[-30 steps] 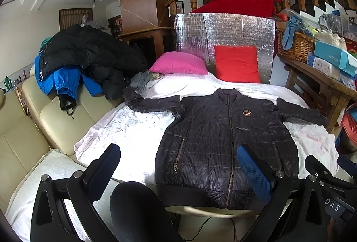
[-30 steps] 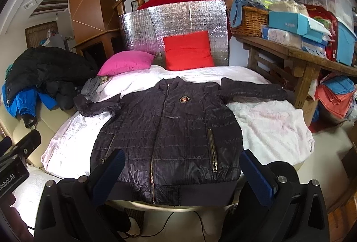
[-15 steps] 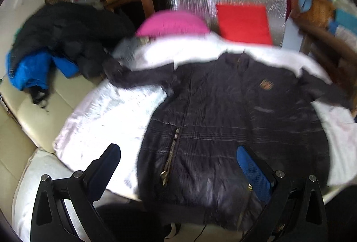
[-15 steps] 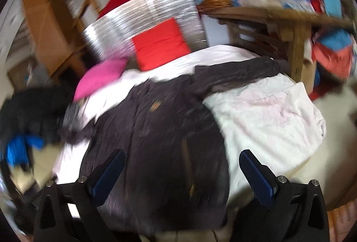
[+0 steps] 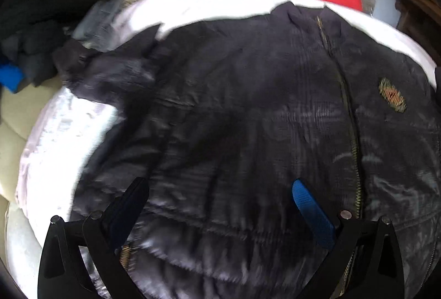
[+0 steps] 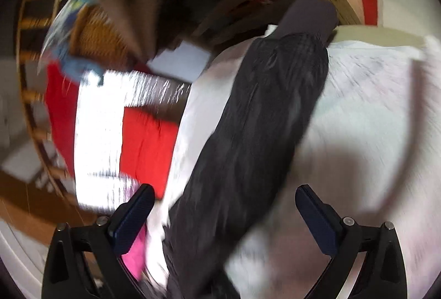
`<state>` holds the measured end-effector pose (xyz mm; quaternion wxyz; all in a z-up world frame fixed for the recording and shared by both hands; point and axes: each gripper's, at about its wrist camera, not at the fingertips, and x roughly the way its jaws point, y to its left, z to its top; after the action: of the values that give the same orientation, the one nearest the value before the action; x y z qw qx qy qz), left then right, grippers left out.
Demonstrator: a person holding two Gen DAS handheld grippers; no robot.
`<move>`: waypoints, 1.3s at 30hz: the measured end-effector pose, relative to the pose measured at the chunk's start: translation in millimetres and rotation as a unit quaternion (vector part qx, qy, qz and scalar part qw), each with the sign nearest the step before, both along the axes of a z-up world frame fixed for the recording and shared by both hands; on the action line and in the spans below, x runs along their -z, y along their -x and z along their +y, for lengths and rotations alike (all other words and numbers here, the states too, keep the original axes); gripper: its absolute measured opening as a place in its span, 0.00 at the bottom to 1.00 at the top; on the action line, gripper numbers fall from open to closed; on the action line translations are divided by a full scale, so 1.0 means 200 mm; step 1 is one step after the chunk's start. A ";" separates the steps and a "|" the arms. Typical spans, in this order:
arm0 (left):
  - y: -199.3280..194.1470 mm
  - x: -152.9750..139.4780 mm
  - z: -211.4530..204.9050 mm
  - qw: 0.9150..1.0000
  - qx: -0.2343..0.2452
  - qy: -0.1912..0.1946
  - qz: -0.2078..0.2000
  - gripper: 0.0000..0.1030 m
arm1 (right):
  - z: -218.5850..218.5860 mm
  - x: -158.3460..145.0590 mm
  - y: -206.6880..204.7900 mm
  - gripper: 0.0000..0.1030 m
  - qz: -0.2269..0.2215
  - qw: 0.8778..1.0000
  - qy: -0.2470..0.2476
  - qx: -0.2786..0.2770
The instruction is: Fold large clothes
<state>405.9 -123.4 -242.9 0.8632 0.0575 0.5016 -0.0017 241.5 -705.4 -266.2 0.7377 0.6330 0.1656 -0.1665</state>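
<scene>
Jacket (image 5: 248, 111) spread flat, front up, on white bed cover (image 5: 63, 133). Left hand-held gripper (image 5: 220, 202) wide open, empty, low over the chest panel beside the zip. Right hand-held gripper (image 6: 223, 210) equally open, empty, lined up along the right sleeve (image 6: 264, 117), cuff farthest ahead. Sleeve's long axis running straight away; right nearer for folding it inward.

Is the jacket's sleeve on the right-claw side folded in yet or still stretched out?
Stretched out: the sleeve lies straight across the white cover, cuff at the far edge, with the right claw open above it.
</scene>
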 end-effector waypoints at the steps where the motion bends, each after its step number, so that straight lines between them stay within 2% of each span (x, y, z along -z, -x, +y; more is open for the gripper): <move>1: -0.01 0.03 -0.01 1.000 0.004 0.002 0.005 1.00 | -0.06 0.05 -0.04 0.96 0.001 1.000 -0.011 0.012; 2: -0.01 0.04 -0.04 1.000 0.006 0.015 0.006 1.00 | -0.10 0.07 -0.06 0.96 0.005 1.000 -0.019 0.022; 5: -0.01 0.04 -0.05 1.000 0.013 0.017 -0.007 1.00 | -0.20 0.14 -0.10 0.89 0.009 0.998 -0.039 0.052; 8: 0.01 0.05 -0.02 0.999 0.004 0.028 -0.014 1.00 | -0.30 0.10 -0.17 0.82 0.006 0.998 -0.022 0.053; 9: 0.01 0.06 -0.01 0.999 0.000 0.035 -0.015 1.00 | -0.31 0.10 -0.18 0.74 0.007 0.998 -0.017 0.055; 10: 0.01 0.06 0.00 0.999 -0.001 0.035 -0.016 1.00 | -0.33 0.11 -0.20 0.54 0.010 0.998 -0.004 0.061; 11: 0.00 0.06 0.00 0.999 -0.001 0.043 -0.015 1.00 | -0.33 0.12 -0.20 0.44 0.022 0.998 0.004 0.061; 12: -0.01 0.06 0.00 0.999 -0.001 0.045 -0.014 1.00 | -0.35 0.16 -0.22 0.29 0.038 0.998 0.005 0.053; 13: 0.00 0.07 0.02 0.999 0.000 0.041 -0.015 1.00 | -0.34 0.19 -0.22 0.24 0.033 0.998 0.005 0.053; 16: -0.01 0.07 0.03 0.999 0.005 0.031 -0.014 1.00 | -0.33 0.14 -0.22 0.22 0.039 0.997 0.022 0.059; 18: -0.03 0.06 0.03 1.000 0.009 0.020 -0.010 1.00 | -0.31 0.05 -0.22 0.22 0.048 0.995 0.060 0.064; 20: -0.04 0.03 0.01 1.000 0.014 0.008 -0.007 1.00 | -0.24 -0.14 -0.23 0.22 0.047 0.988 0.131 0.063; 23: -0.04 -0.03 -0.01 0.998 0.027 -0.040 -0.046 1.00 | -0.10 -0.39 -0.24 0.22 0.037 0.973 0.221 0.055; 24: -0.02 -0.07 -0.02 0.996 0.030 -0.049 -0.067 1.00 | -0.03 -0.47 -0.24 0.22 0.025 0.968 0.247 0.046; 26: -0.01 -0.12 -0.03 0.995 0.031 -0.045 -0.086 1.00 | 0.10 -0.58 -0.26 0.22 0.004 0.959 0.281 0.022; 29: -0.01 -0.17 0.02 0.996 0.011 -0.021 -0.083 1.00 | 0.42 -0.78 -0.39 0.22 -0.033 0.942 0.329 -0.056; 33: -0.04 -0.20 0.14 0.996 -0.032 0.001 -0.084 1.00 | 0.81 -0.83 -0.63 0.22 -0.079 0.933 0.309 -0.166; 35: -0.04 -0.21 0.21 0.994 -0.052 -0.003 -0.092 1.00 | 0.96 -0.78 -0.71 0.22 -0.087 0.931 0.288 -0.208; 39: -0.04 -0.20 0.31 0.992 -0.075 -0.005 -0.101 1.00 | 1.33 -0.62 -0.92 0.23 -0.085 0.914 0.237 -0.318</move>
<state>414.8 -62.0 -202.0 0.9067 0.0239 0.4151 0.0709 425.9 -440.2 -141.4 0.8911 0.3657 0.2505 0.0967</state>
